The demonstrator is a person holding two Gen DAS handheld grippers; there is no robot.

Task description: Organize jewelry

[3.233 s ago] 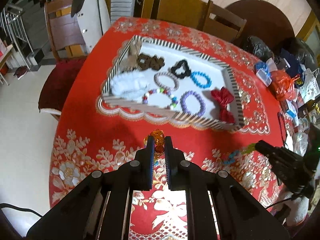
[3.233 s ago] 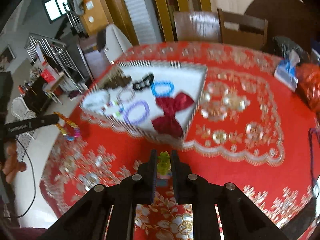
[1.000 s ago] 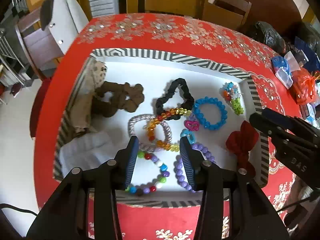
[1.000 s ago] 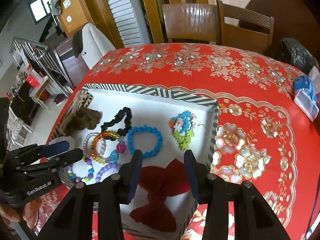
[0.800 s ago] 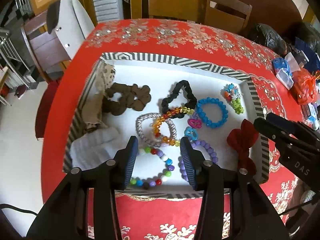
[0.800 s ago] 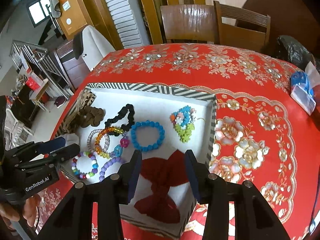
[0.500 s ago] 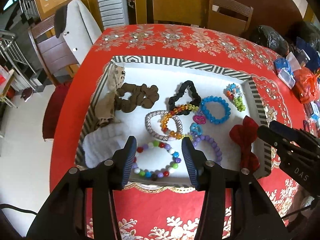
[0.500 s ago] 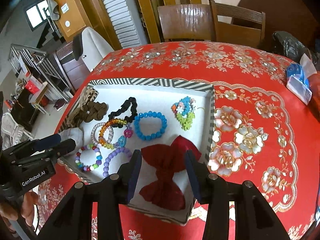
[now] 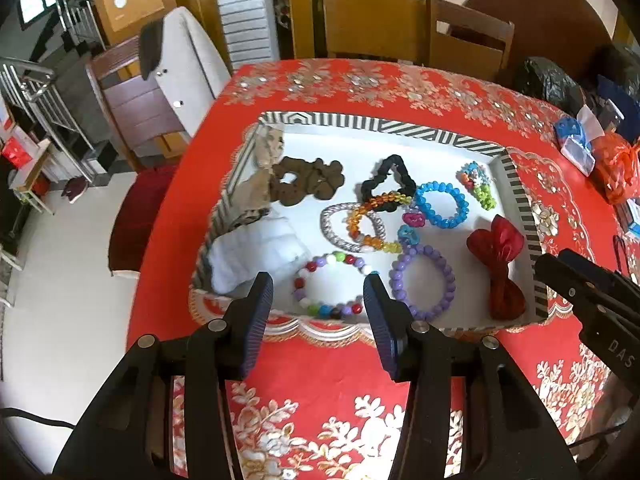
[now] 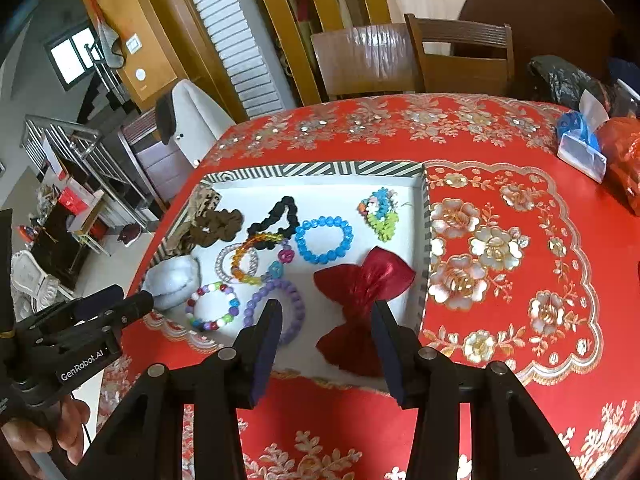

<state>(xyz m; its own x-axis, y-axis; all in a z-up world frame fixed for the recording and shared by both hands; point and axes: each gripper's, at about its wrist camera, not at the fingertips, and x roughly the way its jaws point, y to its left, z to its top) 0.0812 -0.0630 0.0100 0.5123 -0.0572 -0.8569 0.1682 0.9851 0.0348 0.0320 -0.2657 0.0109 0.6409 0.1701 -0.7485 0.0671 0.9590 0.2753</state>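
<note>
Both grippers hang over the near edge of the striped tray [image 9: 400, 125], fingers spread wide apart and holding nothing. Between the left gripper [image 9: 318, 288] fingers shows the multicoloured bead bracelet [image 9: 330, 284]; just beyond its right finger lies the purple bracelet [image 9: 423, 282]. Between the right gripper [image 10: 326, 314] fingers lies the red bow [image 10: 360, 300]. Farther ahead, an amber bead bracelet [image 9: 374, 222] overlaps a clear ring [image 9: 340, 226], with the blue bracelet [image 9: 442, 205] to their right. Beyond these sit the black scrunchie [image 9: 390, 178], the brown scrunchie [image 9: 308, 184] and a small bead cluster [image 10: 380, 210] near the far right corner.
</note>
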